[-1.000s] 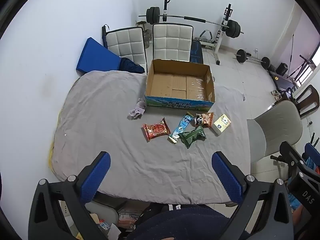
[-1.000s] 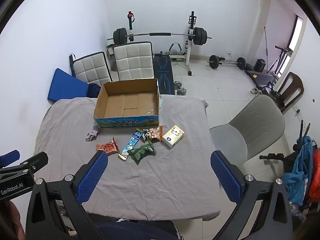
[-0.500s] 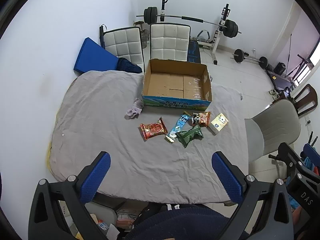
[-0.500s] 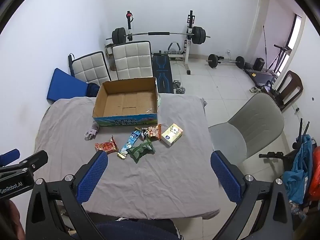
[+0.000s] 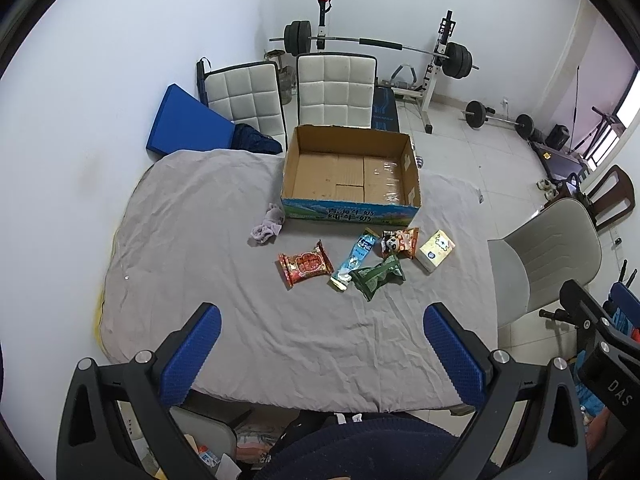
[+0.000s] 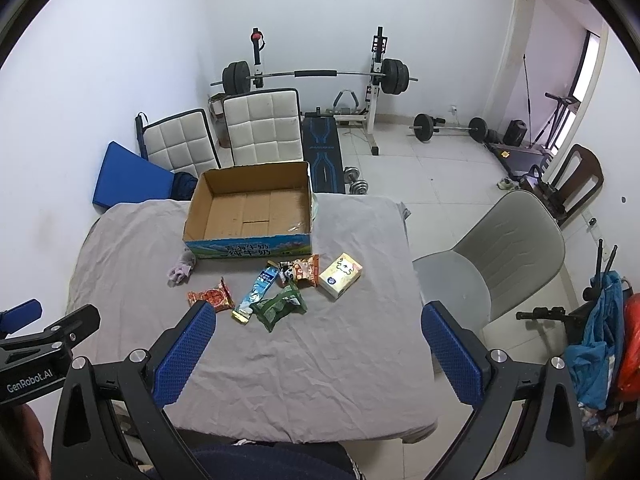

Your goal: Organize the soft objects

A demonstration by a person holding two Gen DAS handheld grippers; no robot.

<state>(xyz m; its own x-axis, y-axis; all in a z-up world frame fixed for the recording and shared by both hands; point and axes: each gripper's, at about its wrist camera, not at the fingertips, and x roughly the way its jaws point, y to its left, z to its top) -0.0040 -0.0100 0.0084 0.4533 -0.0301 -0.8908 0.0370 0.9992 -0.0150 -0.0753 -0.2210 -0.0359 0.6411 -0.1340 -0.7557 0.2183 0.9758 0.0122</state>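
Wrinkled grey cloth over the tabotop (image 5: 208,240), white walls and pale tiled floor around it. At the far edge, an open cardboard box (image 5: 352,178) with nothing inside. Just left of the box, a crumpled lilac sock (image 5: 267,229). In front of the box, a loose row: red packet (image 5: 306,264), blue packet (image 5: 354,258), green packet (image 5: 378,276), panda packet (image 5: 400,240), tissue pack (image 5: 436,249). Behind the box, two white padded chairs (image 5: 334,92), a blue mat (image 5: 188,128), a barbell rack (image 5: 376,44); right of the box, a grey chair (image 6: 508,248).

Left gripper (image 5: 320,356) and right gripper (image 6: 316,352) held above the near edge, well short of the box, fingers (image 5: 192,354) spread wide, gripping nothing.

Print on the packets too small to read; clutter under the near edge cut off and unclear.
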